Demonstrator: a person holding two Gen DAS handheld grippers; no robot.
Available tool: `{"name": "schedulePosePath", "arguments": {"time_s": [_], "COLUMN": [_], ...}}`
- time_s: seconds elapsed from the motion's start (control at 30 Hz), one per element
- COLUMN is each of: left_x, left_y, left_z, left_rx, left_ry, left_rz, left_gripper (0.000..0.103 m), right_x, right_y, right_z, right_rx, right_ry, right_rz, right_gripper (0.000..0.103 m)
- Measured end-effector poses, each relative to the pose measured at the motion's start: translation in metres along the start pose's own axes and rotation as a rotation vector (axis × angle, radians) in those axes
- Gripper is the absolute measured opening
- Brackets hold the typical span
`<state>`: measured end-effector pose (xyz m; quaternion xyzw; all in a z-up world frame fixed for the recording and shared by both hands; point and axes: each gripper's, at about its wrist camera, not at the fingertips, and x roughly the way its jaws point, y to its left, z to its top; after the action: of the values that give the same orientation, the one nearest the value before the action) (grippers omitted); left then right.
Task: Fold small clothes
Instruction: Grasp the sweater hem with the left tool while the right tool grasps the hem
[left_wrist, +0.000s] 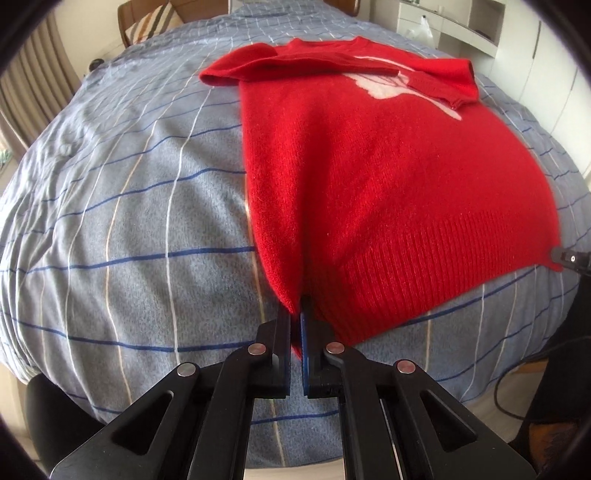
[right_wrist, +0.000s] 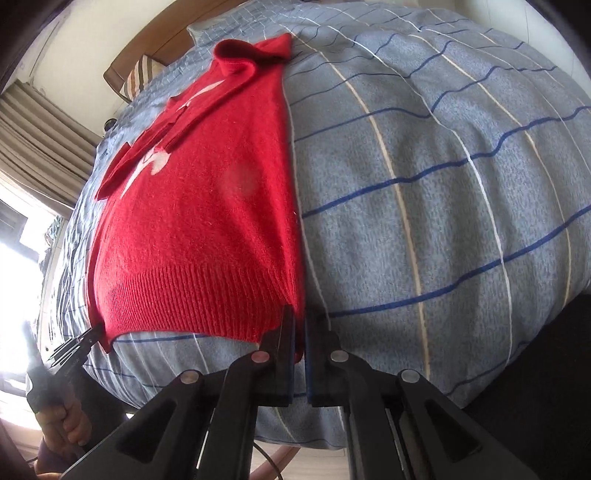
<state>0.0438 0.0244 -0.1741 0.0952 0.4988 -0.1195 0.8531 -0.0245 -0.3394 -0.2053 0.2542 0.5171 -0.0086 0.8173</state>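
Nearest in the left wrist view, the left tongs (left_wrist: 300, 317) are closed to a narrow slit on one bottom corner of a red sweater (left_wrist: 369, 177), with a fold of knit pinched between the two black fingers. In the right wrist view, the right tongs (right_wrist: 300, 325) are closed the same way on the other bottom corner, where the ribbed hem (right_wrist: 192, 295) meets the side seam. Each tool shows up at the edge of the other's view, so both grip the same hem, one at each end.

The sweater lies flat on a bed with a blue-grey checked cover (left_wrist: 129, 206). Its long axis runs straight away from both tongs: the hem is closest, the body stretches out ahead, and the neckline is farthest. Neither side is nearer than the other; the two corners sit level with each other.

Further out, both sleeves are already folded across the chest, partly covering a white motif (left_wrist: 373, 86). One cuff (left_wrist: 452, 98) rests on the front.

Beyond the garment, the bedcover continues to a striped cushion (left_wrist: 147, 24) and white shelving (left_wrist: 461, 22) at the far wall.

Judging from this layout, the next move is probably to lift the hem and carry it forward towards the neckline, folding the sweater in half across its length.
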Motion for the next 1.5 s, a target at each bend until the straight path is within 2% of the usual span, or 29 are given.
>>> {"name": "schedulePosePath", "arguments": {"time_s": [0.23, 1.5], "left_x": [0.0030, 0.0020], "left_y": [0.0031, -0.0036], "left_z": [-0.0034, -0.0049], "left_rx": [-0.032, -0.011], "left_ry": [-0.010, -0.022], "left_rz": [0.003, 0.036], "left_gripper": [0.002, 0.004], "right_x": [0.0058, 0.0047], "right_y": [-0.0013, -0.0052], "right_z": [-0.0015, -0.0052], "right_rx": [-0.020, 0.014], "right_ry": [0.001, -0.012], "right_rz": [-0.009, 0.006], "right_gripper": [0.003, 0.004]}}
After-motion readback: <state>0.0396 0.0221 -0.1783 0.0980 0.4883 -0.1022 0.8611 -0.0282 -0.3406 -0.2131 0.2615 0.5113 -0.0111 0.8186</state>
